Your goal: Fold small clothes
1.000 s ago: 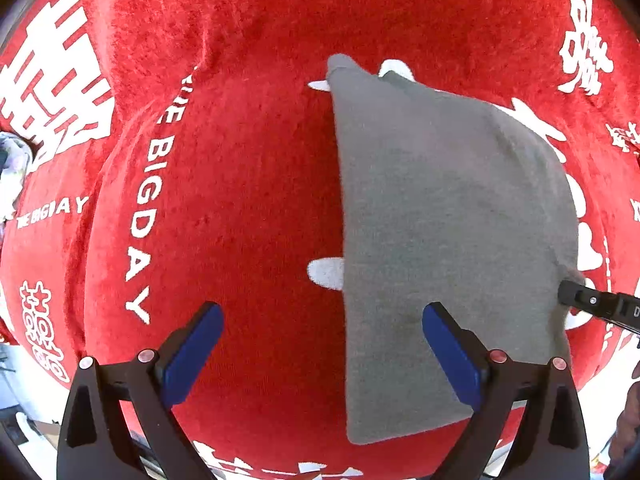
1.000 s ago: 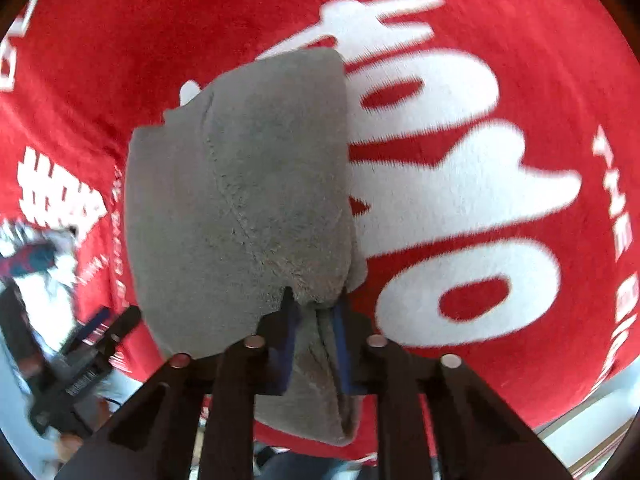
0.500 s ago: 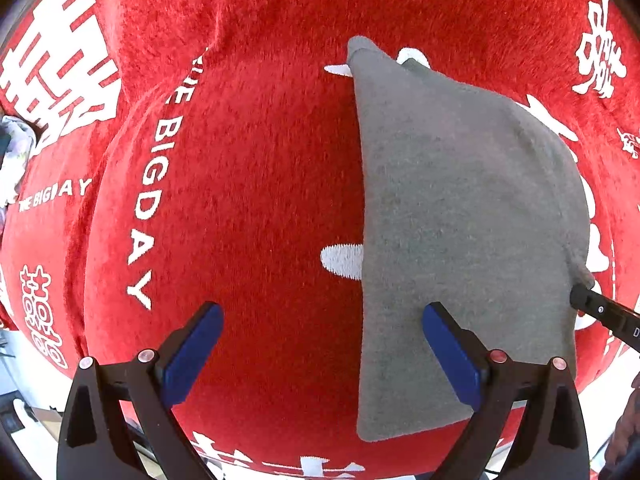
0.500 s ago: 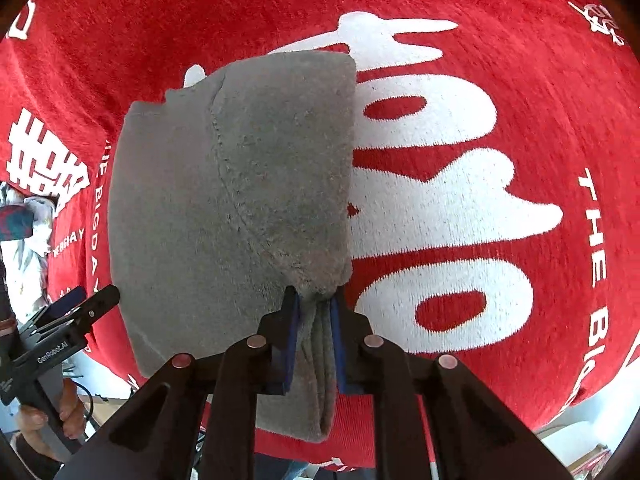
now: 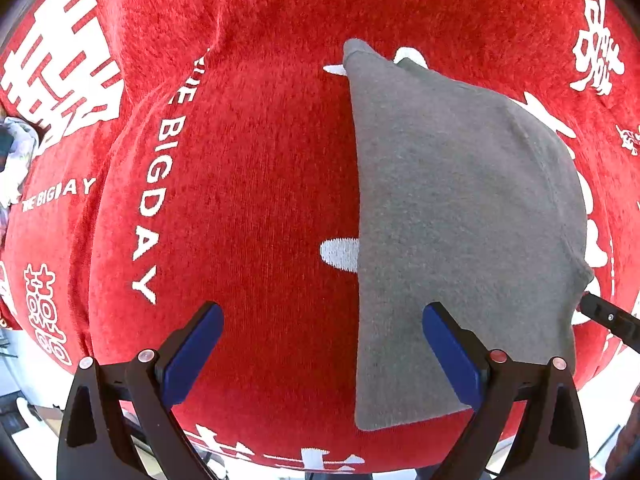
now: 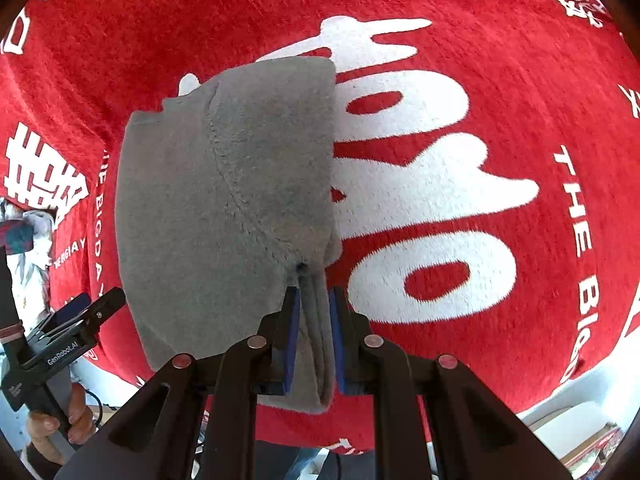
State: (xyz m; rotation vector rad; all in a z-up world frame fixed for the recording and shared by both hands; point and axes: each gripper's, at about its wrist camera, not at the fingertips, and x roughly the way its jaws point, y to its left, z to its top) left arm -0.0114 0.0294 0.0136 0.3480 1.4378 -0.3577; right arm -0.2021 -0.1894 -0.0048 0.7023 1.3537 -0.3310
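Red plush cloth (image 5: pixel 260 200) with white lettering, grey folded garment (image 5: pixel 460 220) lying on it

grey garment (image 6: pixel 224 208) | folded edge drawn slightly rightward across red cloth (image 6: pixel 520 80)

A home-like room: a table draped in a red plush cloth (image 5: pixel 260 152) with white lettering.

A plain grey fleece garment (image 5: pixel 460 216) is seen on a red cloth (image 5: pixel 260 160) patterned with white lettering.
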